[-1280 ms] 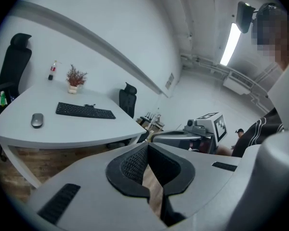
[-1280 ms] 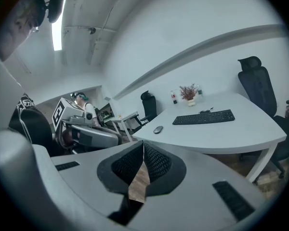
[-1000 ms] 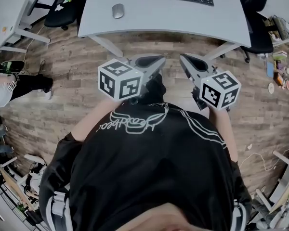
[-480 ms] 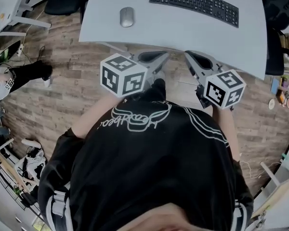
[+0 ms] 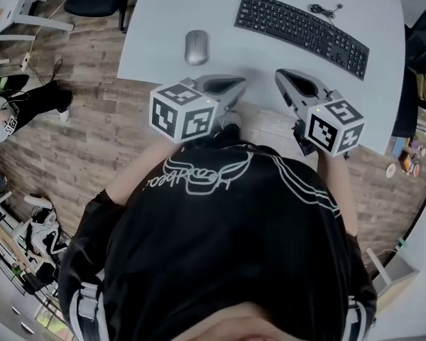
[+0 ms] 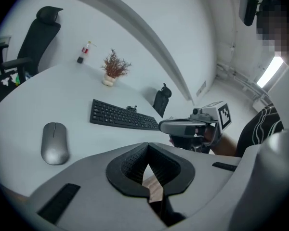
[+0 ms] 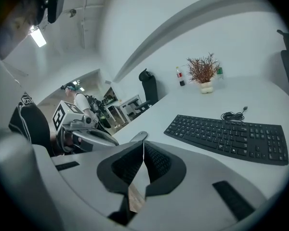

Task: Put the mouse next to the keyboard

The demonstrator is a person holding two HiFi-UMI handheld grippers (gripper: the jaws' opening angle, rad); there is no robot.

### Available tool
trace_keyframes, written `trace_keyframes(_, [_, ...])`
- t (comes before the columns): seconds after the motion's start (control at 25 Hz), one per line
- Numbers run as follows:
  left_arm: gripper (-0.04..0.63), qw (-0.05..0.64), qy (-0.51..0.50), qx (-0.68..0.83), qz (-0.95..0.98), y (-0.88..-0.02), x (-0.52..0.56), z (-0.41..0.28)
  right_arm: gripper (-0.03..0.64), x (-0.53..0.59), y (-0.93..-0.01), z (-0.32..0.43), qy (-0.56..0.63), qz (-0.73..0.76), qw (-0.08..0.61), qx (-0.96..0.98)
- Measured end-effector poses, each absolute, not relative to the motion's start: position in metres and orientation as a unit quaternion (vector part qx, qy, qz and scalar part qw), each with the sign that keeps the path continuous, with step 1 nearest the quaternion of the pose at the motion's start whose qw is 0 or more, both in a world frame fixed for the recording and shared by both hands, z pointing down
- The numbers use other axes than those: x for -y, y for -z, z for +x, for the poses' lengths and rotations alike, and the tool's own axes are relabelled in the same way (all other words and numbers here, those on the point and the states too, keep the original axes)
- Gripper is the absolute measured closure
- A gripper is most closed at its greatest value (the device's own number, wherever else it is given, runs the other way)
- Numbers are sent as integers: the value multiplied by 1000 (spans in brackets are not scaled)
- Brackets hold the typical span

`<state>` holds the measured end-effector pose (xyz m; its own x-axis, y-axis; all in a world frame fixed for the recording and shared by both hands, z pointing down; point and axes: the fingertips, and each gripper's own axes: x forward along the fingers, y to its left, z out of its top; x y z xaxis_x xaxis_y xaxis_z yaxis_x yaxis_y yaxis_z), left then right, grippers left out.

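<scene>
Reach step, I judge: your left tongs (image 5: 234,84) and right tongs (image 5: 282,76) are closed, empty; open the left for the mouse (image 5: 196,47) ahead-left of it.

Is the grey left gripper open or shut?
Shut: the grey left gripper shows its black-padded jaws closed together, nothing between them.

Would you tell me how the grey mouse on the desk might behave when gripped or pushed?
The mouse looks smooth and rounded, so jaws may slip off its domed top; gripping its sides seems safer. It lies low and flat on the desk, so it will probably slide rather than roll or tip. No cable shows, so nothing should drag.
</scene>
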<state>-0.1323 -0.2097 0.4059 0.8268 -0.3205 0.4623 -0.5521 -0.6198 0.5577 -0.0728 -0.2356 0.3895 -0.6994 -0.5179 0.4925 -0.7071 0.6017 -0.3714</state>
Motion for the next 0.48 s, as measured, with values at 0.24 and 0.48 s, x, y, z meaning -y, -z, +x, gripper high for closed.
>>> trace_keyframes(0.24, [589,375,-156,292,866,-418,232,-151,607,255,-410,-89,-298,316,173,884])
trace_keyframes(0.48, [589,385,-168,354,836,-430,253,-172,607,266,-426,-101,-306,268,181,895])
